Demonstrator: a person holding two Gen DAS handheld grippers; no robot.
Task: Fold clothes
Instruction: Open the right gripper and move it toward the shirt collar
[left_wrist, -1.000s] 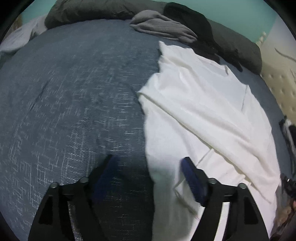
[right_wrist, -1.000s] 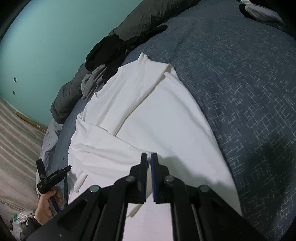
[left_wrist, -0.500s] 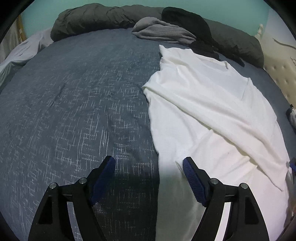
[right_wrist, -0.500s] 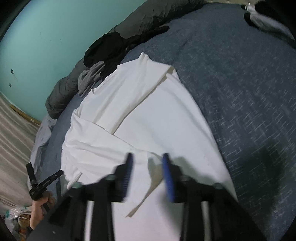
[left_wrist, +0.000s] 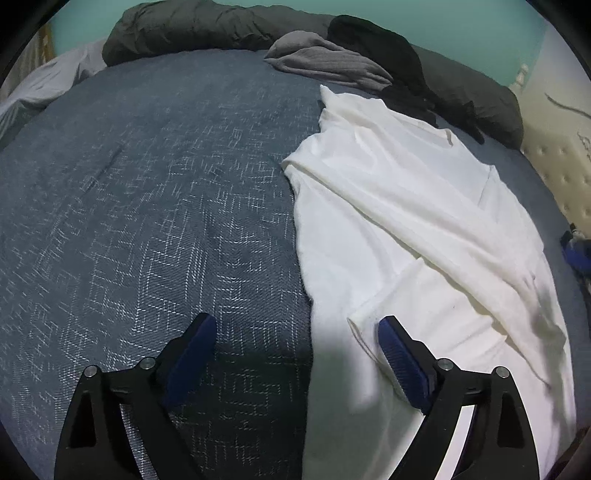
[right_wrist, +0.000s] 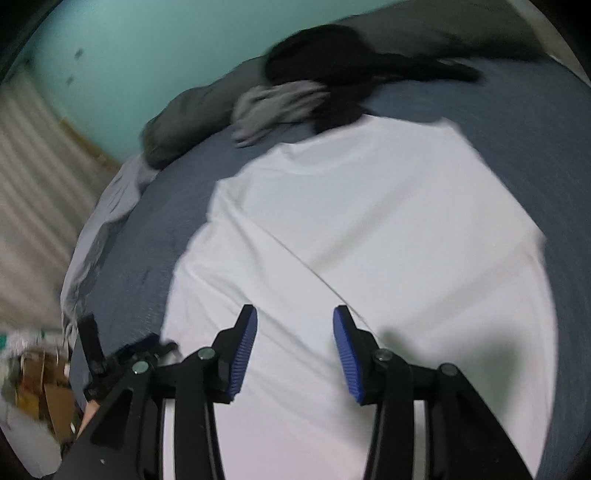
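The white shirt lay spread on the blue bedcover, on its right part as the left camera saw it. One side of the shirt was already laid over the body in a long slanting fold, and a small flap with a hem lay near the bottom edge. Near the collar, a grey garment and a black garment lay against the dark pillows.

The left gripper hovered low over the left edge of the shirt with its jaws wide apart and nothing between them; one finger stood over the bedcover and the other over the white cloth. The right gripper hung over the lower body of the shirt, also spread open and empty. The right view was blurred, so small wrinkles there could not be read.

Several things could go wrong from here, in my judgement. The cloth looked thin and soft, so a pinch on the edge could take only the top layer, and the layer below would stay behind and spoil the fold. The left gripper, with one finger over the bedcover, could catch the cover together with the shirt. The slanting fold lay loose and could slide open if the shirt were dragged. The black garment almost touched the collar and could be pulled along.
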